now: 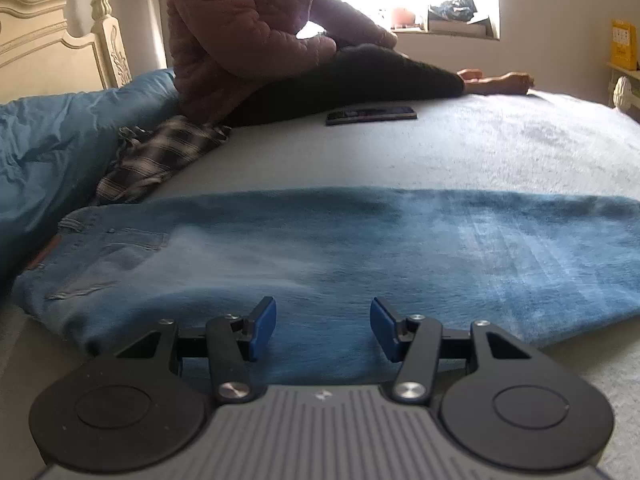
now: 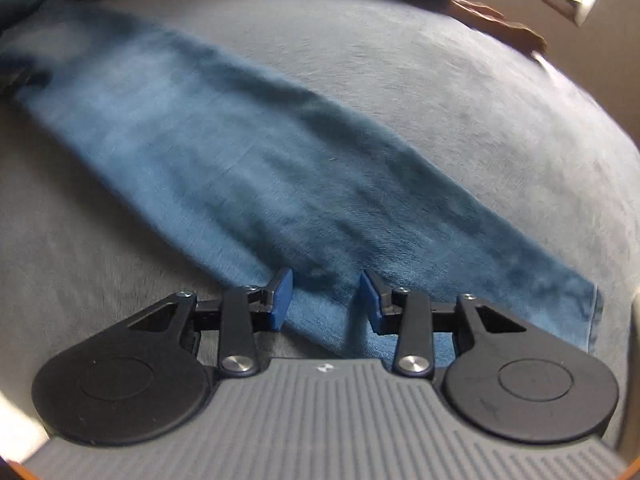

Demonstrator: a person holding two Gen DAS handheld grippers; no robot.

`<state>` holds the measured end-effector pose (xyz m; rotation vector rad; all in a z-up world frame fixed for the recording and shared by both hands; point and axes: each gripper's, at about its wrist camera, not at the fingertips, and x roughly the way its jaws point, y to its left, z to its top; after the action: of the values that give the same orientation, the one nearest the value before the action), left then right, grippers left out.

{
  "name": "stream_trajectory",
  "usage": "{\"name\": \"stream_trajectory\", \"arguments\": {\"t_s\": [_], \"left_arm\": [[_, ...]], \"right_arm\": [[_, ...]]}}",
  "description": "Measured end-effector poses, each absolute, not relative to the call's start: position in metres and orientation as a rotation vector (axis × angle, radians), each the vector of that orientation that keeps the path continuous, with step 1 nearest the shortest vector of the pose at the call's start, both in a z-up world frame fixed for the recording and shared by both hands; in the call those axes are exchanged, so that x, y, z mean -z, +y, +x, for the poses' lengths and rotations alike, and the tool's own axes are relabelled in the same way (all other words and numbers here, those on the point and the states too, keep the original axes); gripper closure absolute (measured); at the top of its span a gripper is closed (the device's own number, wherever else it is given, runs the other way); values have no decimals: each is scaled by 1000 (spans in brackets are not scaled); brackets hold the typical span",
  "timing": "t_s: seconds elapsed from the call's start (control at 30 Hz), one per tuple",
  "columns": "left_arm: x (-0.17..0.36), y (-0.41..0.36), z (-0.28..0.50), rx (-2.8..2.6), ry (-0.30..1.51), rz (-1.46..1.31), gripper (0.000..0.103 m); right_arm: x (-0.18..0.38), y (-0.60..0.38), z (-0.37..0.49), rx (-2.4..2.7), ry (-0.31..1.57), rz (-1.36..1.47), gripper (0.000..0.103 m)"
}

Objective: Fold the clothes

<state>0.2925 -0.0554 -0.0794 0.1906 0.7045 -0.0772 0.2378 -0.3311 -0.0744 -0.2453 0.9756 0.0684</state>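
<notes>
Denim jeans [image 1: 360,248] lie flat along the bed [image 1: 480,148], lengthwise fold apparently done.
Your left hand-held gripper [image 1: 323,328] is spread and empty over the jeans near the pocket [image 1: 132,244] end; your right hand-held gripper [image 2: 326,300] is also spread and empty, above the jeans near the hem [image 2: 594,312]. For the next fold, I judge you should pinch both layers squarely at the hem corners, keep both edges aligned, and carry the hem toward the pocket end without dragging.
</notes>
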Motion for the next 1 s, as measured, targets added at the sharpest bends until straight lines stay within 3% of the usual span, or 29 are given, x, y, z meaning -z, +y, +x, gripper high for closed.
{"name": "stream_trajectory", "arguments": {"t_s": [0.2, 0.33, 0.43, 0.47, 0.57, 1.0], "left_arm": [[75, -44, 267, 166, 679, 244, 47], [86, -58, 252, 257, 665, 342, 47], [92, -71, 243, 318, 631, 407, 47], [93, -76, 241, 337, 618, 429, 47], [96, -87, 243, 386, 582, 483, 46], [110, -119, 261, 593, 512, 682, 45]], "right_arm": [[37, -261, 229, -243, 824, -377, 66], [50, -191, 230, -414, 754, -616, 65], [73, -165, 237, -453, 748, -784, 68], [79, -159, 240, -461, 749, -821, 76], [71, -163, 252, -470, 792, -726, 94], [44, -212, 281, -479, 911, -206, 95]]}}
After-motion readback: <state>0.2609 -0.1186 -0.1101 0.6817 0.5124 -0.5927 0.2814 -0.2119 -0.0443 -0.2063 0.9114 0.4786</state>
